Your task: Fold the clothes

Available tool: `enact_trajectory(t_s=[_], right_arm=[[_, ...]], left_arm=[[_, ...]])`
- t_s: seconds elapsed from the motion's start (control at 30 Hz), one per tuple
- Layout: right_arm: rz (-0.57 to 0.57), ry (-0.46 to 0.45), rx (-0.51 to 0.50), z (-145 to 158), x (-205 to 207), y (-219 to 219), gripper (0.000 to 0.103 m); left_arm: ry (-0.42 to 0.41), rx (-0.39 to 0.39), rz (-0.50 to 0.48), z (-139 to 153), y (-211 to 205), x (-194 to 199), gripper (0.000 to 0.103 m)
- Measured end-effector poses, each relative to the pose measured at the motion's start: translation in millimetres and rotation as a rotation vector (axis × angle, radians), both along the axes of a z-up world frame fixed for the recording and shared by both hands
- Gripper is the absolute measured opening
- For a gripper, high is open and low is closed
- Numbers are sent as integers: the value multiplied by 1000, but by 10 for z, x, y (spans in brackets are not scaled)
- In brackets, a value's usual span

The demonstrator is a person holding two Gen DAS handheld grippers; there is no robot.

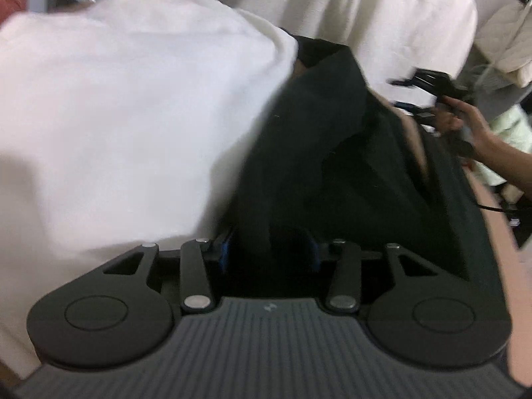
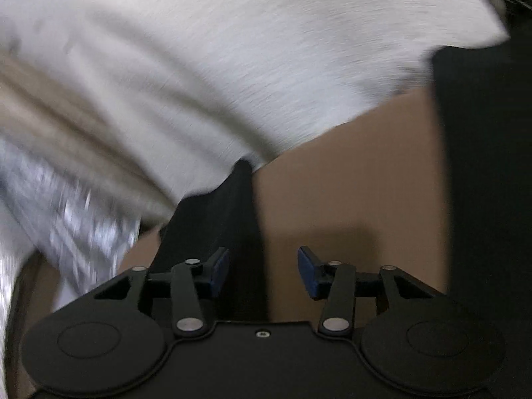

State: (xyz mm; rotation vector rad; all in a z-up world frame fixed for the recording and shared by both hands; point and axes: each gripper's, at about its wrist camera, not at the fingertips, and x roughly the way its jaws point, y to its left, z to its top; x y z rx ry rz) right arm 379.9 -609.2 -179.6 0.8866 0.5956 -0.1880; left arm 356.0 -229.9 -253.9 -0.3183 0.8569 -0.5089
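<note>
A black garment (image 1: pixel 316 153) lies crumpled down the middle of the left wrist view and runs in between the blue pads of my left gripper (image 1: pixel 270 251). The jaws stand apart with the dark cloth loose in the gap. At the right a hand (image 1: pixel 475 126) holds my right gripper (image 1: pixel 395 93) above the garment's far edge. In the right wrist view, my right gripper (image 2: pixel 264 272) is open over a brown tabletop (image 2: pixel 349 183). A narrow black strip of cloth (image 2: pixel 239 219) passes by its left pad, and the pads do not press on it.
White fabric (image 1: pixel 133 116) covers the left of the table and reappears as the white fabric (image 2: pixel 232 66) in the right wrist view. A crinkled silver sheet (image 2: pixel 76 219) lies at the lower left. More pale clothes (image 1: pixel 508 40) are heaped at the far right. Both views are motion-blurred.
</note>
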Motion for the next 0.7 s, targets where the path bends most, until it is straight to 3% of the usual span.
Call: enact_trajectory(t_s=[0.1,0.23,0.33,0.37,0.47,0.5,0.53,0.63,0.7], right_arm=[[74,38,-67,-26,242,187,68],[65,126,-151,-257,585,230,72],[93,117,-223,-327,652,310,74],[117,121,-273,-335,686,381,70],[152,168,-392,-313,877,530,45],[134,182,-400,-254,916,556,21],[99,187,-399,-169,936,579,7],[95,120,-509,268,976,794,7],[132,113,-728,583,934,1085,6]], left_arm=[[33,-65,-40,-38,50,-1,10],[97,-289,-24,-114,222,51,8],[85,-281,10,-147,257,37,8],[62,-232,-2,-127,204,13,8],[-7,-82,-46,-74,-6,-41,8],[-16,-64,-54,-71,-36,-58,8],[-22,-63,-55,-68,-37,-76,8],[-7,-105,-27,-60,55,-96,8],[-16,-97,-1,-56,80,-77,9]])
